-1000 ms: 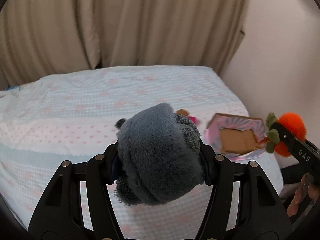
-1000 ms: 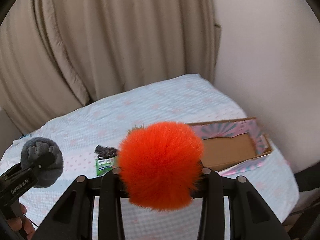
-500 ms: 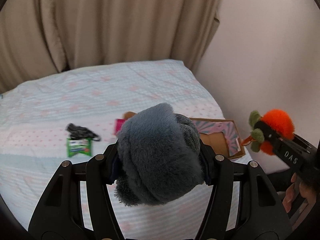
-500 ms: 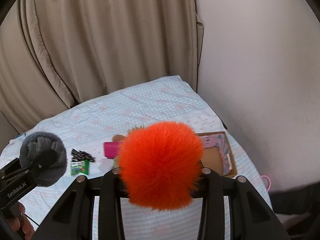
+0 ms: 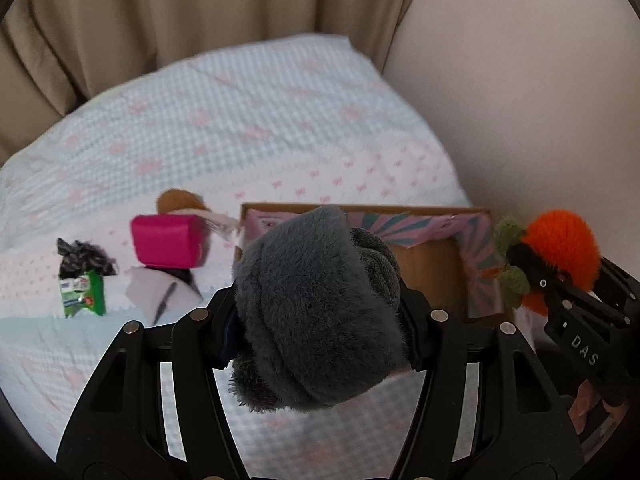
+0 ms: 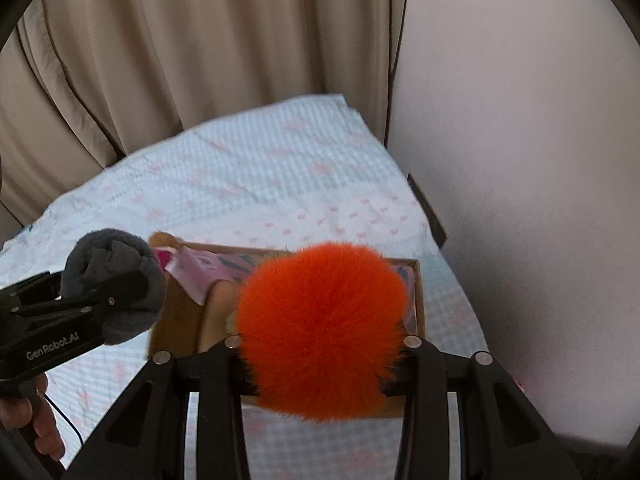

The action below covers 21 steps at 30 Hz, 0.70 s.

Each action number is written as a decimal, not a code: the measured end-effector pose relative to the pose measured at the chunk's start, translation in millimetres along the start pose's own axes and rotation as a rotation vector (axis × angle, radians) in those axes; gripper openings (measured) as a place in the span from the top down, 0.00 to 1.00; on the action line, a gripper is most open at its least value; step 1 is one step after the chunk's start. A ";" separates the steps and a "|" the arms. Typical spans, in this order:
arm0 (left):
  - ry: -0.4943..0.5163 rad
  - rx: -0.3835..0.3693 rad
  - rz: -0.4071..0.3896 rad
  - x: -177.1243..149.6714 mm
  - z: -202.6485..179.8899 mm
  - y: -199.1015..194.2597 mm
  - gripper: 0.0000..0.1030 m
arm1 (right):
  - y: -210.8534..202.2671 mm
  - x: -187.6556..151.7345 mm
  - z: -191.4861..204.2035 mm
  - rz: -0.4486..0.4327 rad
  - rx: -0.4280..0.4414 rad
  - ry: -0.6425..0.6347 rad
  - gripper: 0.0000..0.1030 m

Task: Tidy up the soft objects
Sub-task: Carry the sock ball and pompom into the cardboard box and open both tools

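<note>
**Two plush toys held above the box on the bed**

Each hand carries one soft thing, and both are up in the air near the cardboard box [image 6: 416, 280], which looks like the place they are meant to go. The left hand-held gripper [image 5: 320, 320] is clamped on a grey plush toy [image 5: 316, 312], the pile bulging out past the fingers on both sides; a squeeze that deep makes sense for something so yielding, since a light pinch would let it slide. The right hand-held gripper [image 6: 320, 344] grips a fluffy orange pompom toy [image 6: 320, 328] in the same way, fur spilling over the fingers. From the left camera you can see small green tufts on that toy, beside the gripper.

The box lies open on the checked bedspread [image 5: 260, 128], close to the wall, its pink patterned flaps folded outward so the opening is free. The orange toy hangs over it; the grey one is just left of its near edge.

Lying on the bed to the left of the box are a pink pouch [image 5: 168, 240], a brown plush piece [image 5: 176, 200] behind it, and a green packet [image 5: 82, 292] with something black at its top. My guess is those wait their turn.
</note>
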<state>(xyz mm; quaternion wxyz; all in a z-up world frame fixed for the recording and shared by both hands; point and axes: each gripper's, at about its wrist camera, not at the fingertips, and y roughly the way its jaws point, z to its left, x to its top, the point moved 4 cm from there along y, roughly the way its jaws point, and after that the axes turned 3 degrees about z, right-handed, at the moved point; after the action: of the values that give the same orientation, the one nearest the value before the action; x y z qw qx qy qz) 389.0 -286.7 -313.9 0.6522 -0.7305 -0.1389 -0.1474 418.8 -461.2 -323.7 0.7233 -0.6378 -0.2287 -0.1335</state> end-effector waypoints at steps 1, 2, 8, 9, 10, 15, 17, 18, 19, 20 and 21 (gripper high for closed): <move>-0.002 0.006 0.018 0.5 -0.5 9.1 0.44 | 12.9 -0.9 -3.0 0.022 0.009 -0.002 0.66; -0.004 0.014 0.045 2.2 -3.6 22.6 0.44 | 24.4 -0.4 -6.8 0.042 0.017 -0.005 0.66; 0.004 0.059 0.188 6.1 -6.7 97.3 0.44 | 87.7 -14.6 -8.9 0.173 0.052 -0.057 0.66; 0.003 0.073 0.209 5.9 -5.2 106.8 0.44 | 96.2 -17.8 -8.6 0.193 0.059 -0.067 0.66; -0.005 0.092 0.245 5.4 -4.7 118.4 0.44 | 104.2 -21.2 -9.1 0.208 0.063 -0.075 0.66; -0.042 0.090 0.325 5.2 -2.2 149.8 0.44 | 131.4 -29.9 -11.9 0.272 0.072 -0.118 0.66; -0.037 0.090 0.344 6.7 -4.5 156.2 0.42 | 142.1 -32.1 -10.3 0.301 0.054 -0.167 0.65; -0.037 0.092 0.348 8.4 -5.7 158.5 0.41 | 144.6 -32.4 -9.3 0.307 0.054 -0.177 0.65; -0.037 0.096 0.348 9.3 -6.4 158.8 0.40 | 145.3 -33.4 -9.0 0.310 0.057 -0.183 0.65; -0.035 0.097 0.346 10.6 -7.7 158.3 0.40 | 146.2 -33.9 -9.6 0.314 0.061 -0.188 0.64; -0.032 0.097 0.343 11.8 -8.6 158.2 0.40 | 146.7 -34.7 -10.4 0.317 0.065 -0.193 0.64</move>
<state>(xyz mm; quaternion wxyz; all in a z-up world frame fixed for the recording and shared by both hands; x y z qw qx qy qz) 462.1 -312.6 -452.6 0.7000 -0.7134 -0.0295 -0.0153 461.7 -452.6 -468.4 0.7302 -0.6519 -0.1981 0.0513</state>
